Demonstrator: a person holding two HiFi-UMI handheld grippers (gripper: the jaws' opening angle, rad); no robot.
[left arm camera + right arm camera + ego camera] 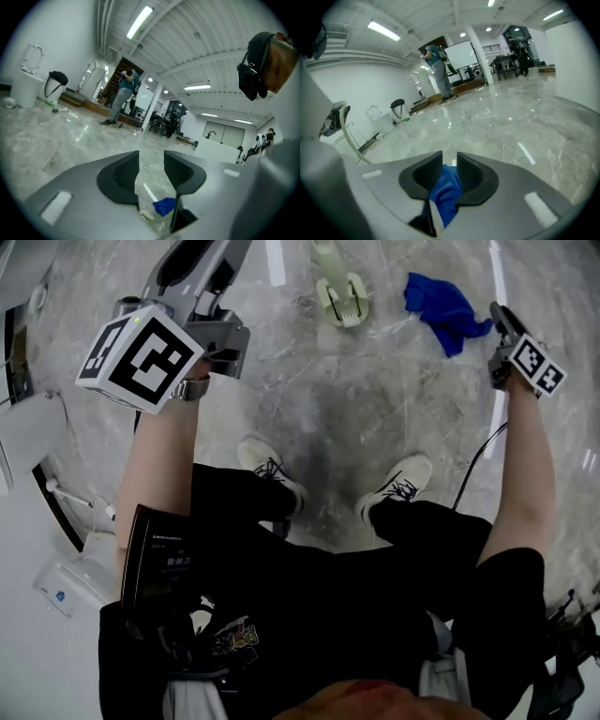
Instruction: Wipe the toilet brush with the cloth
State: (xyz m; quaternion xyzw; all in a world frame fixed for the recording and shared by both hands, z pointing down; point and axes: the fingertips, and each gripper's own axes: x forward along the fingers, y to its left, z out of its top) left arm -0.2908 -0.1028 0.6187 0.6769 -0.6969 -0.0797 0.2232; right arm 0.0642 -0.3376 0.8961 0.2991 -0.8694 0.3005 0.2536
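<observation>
Open grey marble floor [319, 418] is seen around. The pale green plastic toilet brush [339, 292] is stood at twelve o'clock; the crumpled blue cloth [441, 310] is pinched by the right gripper [449, 171] at two; the left gripper [151, 164] is spread wide, empty.

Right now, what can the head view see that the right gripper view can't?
Only the head view shows the toilet brush and the person's white shoes. Only the right gripper view shows a faraway standing person, a whiteboard and ceiling lights. Both show the blue cloth pinched in the right gripper, above the grey marble floor.
</observation>
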